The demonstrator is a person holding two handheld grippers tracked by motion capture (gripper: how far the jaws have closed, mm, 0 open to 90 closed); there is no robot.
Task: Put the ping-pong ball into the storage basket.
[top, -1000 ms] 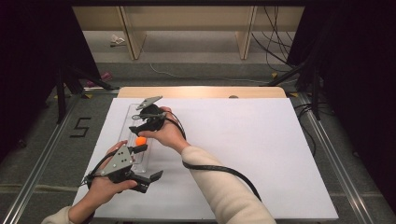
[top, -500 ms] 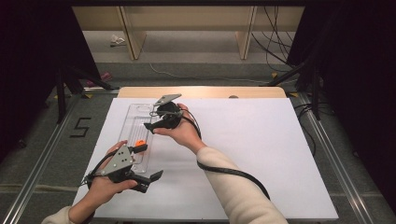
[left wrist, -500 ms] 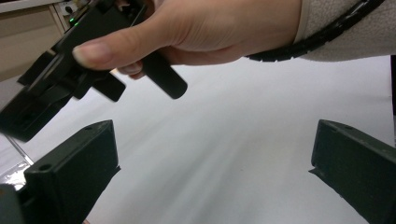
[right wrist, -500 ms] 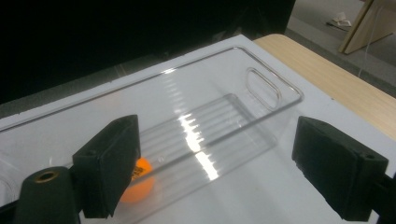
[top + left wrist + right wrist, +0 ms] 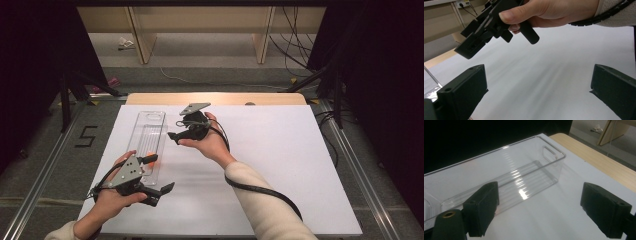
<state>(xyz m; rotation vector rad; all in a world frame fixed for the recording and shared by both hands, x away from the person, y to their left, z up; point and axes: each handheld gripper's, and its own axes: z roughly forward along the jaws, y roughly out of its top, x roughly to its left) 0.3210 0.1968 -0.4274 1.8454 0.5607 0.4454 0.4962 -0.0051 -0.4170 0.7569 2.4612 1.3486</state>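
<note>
Clear plastic bin (image 5: 149,137) left of centre on white table sheet (image 5: 280,165); orange object (image 5: 150,152) inside; right gripper (image 5: 176,136) jaws just opened wide, empty; left gripper (image 5: 162,192) wide, empty; floor marking "5" (image 5: 86,136) at left

Clear bin (image 5: 499,182) cut off at left edge, orange thing (image 5: 148,159) partly hidden (behind left claw (image 5: 162,175)); unidentifiable

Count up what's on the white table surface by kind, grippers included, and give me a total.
Clear plastic bin: 1
Small orange thing inside the bin: 1
Handheld grippers: 2, the left gripper and the right gripper, both with jaws apart and nothing between them
Total: 4
</note>
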